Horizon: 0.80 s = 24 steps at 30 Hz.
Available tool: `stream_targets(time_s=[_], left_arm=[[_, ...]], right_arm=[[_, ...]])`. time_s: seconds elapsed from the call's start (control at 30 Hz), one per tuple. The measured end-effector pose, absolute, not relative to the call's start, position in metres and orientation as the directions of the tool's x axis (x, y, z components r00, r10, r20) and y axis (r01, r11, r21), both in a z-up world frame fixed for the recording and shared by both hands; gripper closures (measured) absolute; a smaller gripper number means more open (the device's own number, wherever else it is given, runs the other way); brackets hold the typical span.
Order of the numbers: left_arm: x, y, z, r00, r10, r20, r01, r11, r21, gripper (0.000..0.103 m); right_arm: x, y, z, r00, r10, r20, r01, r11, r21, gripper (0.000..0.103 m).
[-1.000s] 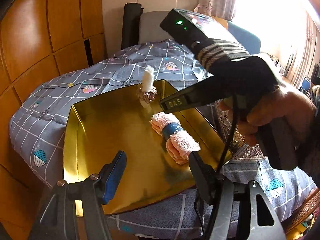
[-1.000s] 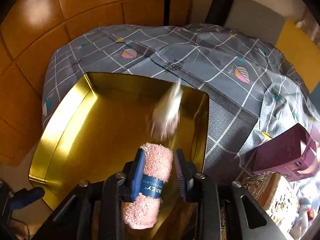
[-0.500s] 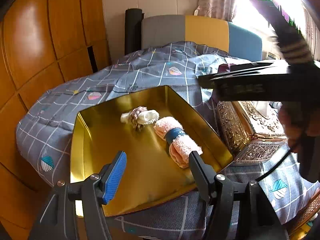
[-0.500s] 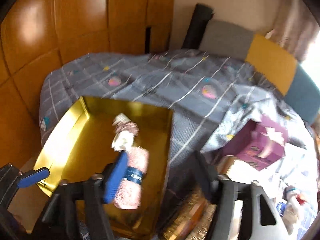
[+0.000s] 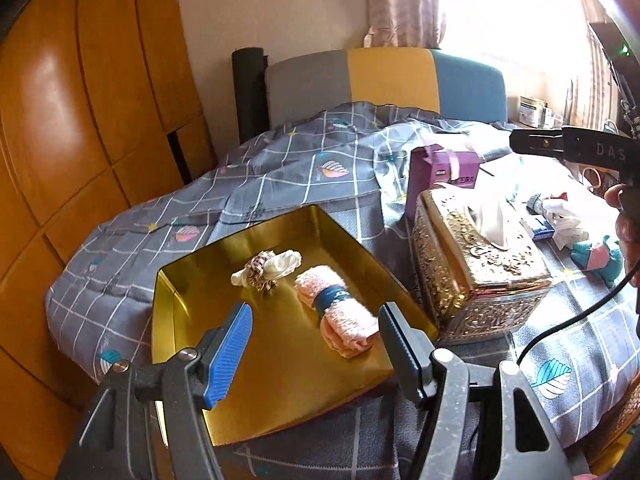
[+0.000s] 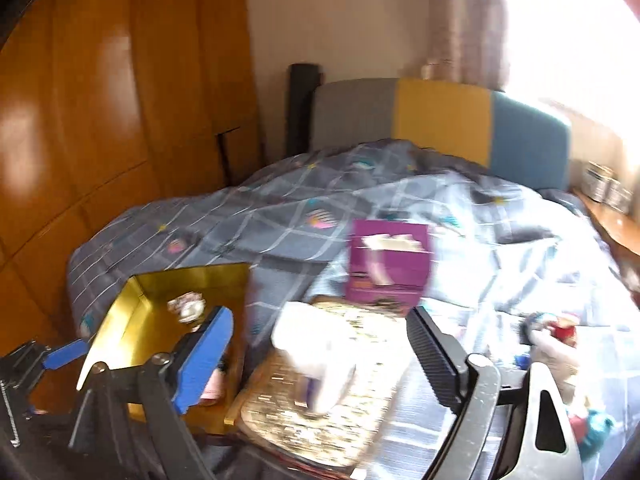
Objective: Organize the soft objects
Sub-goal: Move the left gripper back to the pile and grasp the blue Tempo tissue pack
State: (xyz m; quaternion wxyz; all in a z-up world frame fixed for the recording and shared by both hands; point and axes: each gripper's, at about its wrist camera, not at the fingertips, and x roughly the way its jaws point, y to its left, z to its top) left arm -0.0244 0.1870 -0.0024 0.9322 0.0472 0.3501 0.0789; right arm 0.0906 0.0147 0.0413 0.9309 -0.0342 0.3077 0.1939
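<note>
Gold tray: left and near portions of the floor bare; centre and right held by a white-and-brown bundle and a rolled pink towel, lying near each other. Ornate gold tissue box: stands just beside the tray's right wall, blocking that side, tissue rising from its top. Purple box: directly behind the tissue box, upper centre-right of the left wrist view. Bed quilt: open fabric above and left of the tray. Right edge: small clutter, a dangling black cable. Wooden panelling: walls in the left.
</note>
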Motion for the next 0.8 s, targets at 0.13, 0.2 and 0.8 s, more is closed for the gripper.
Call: stream_targets(time_s=[0.13, 0.2, 0.8], left_arm=[[-0.023, 0.176, 0.001, 0.749, 0.172, -0.640, -0.087, 0.983, 0.162, 0.036], [-0.021, 0.170, 0.003, 0.753, 0.170, -0.636, -0.076, 0.982, 0.173, 0.036], [0.017, 0.091, 0.042, 0.787, -0.030, -0.616, 0.161, 0.974, 0.158, 0.036]], right_arm=[[0.092, -0.017, 0.039, 0.754, 0.287, -0.591, -0.315, 0.947, 0.059, 0.010], [0.094, -0.031, 0.035, 0.757, 0.269, -0.595, -0.289, 0.955, 0.064, 0.009], [0.130, -0.200, 0.003, 0.762, -0.053, -0.645, 0.084, 0.996, 0.018, 0.009]])
